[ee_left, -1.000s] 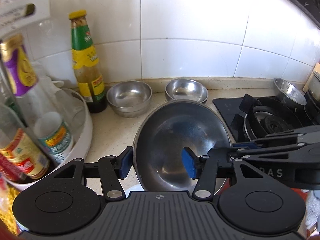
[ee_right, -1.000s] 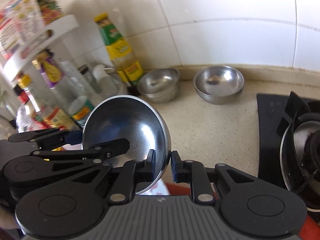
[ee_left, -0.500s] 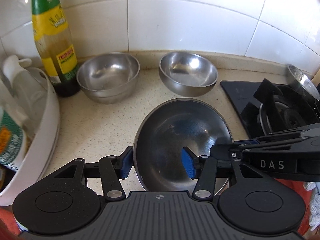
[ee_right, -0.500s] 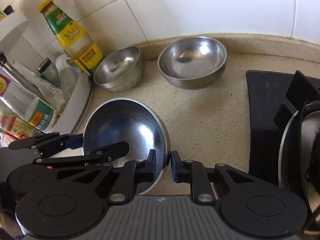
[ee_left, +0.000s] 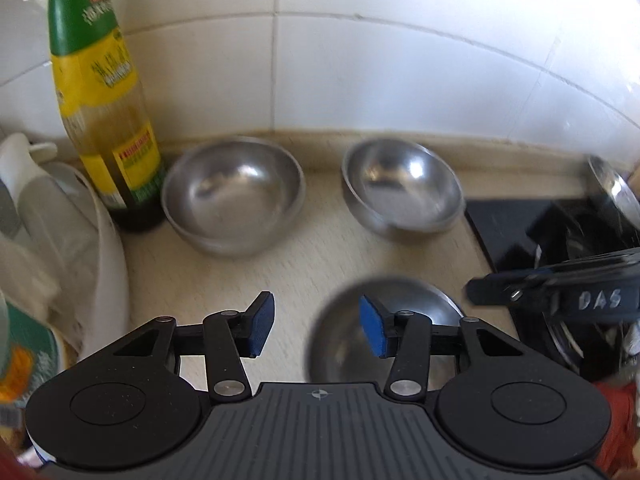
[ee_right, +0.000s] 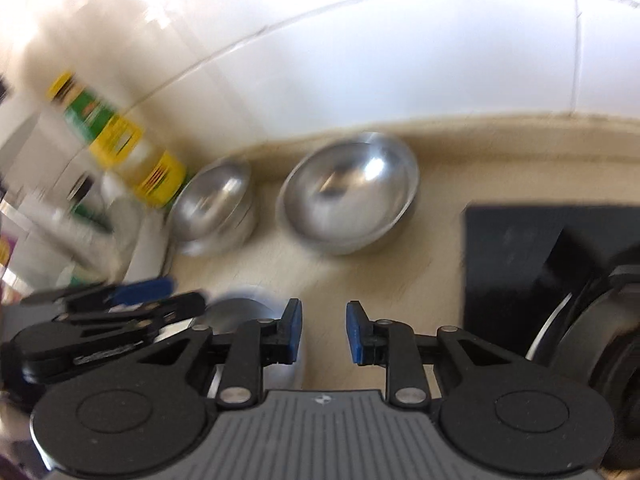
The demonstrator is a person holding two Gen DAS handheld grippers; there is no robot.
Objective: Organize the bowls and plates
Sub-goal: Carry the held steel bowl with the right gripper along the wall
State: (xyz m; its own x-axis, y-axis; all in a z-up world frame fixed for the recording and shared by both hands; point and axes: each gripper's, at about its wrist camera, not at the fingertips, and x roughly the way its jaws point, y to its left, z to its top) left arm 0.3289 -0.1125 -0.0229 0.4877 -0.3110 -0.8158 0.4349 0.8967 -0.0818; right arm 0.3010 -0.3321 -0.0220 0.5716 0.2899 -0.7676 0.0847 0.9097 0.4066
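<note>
L gripper (ee_left: 318, 330): jaws apart, blue pads pressing on nothing. The loose steel bowl (ee_left: 340, 348) sits low under its R finger, blurred. The bowl's L edge falls in the gap between the pads and is clear of the L pad; the R pad is over the bowl's inside. Can't tell if that pad touches metal. Bare counter (ee_left: 304, 256) shows under the rest of the gap.

R gripper (ee_right: 322, 332): jaws have just been opening. There's a narrow gap now, nothing between the pads, only counter behind. In the R wrist view the same bowl is down-left, partly hidden behind its L finger, w/ the L gripper's fingers lying across it further left.

Ahead of both grippers, by the tiled wall: a back-left bowl (ee_left: 234, 196), which looks like a nested pair, and a back-right bowl (ee_left: 402, 188). They're side by side, apart, both upright, well ahead of the loose bowl.

Ahead-left of the L gripper is a sauce bottle (ee_left: 100, 100) w/ green-yellow label, upright, just beside the back-left bowl. A white rack (ee_left: 112, 248) is further left.

To the R, a black stove (ee_left: 540, 232). The R gripper's body reaches over its near edge. One more steel bowl (ee_left: 612, 192) is at its far corner, tilted.

R wrist view is heavily blurred.
</note>
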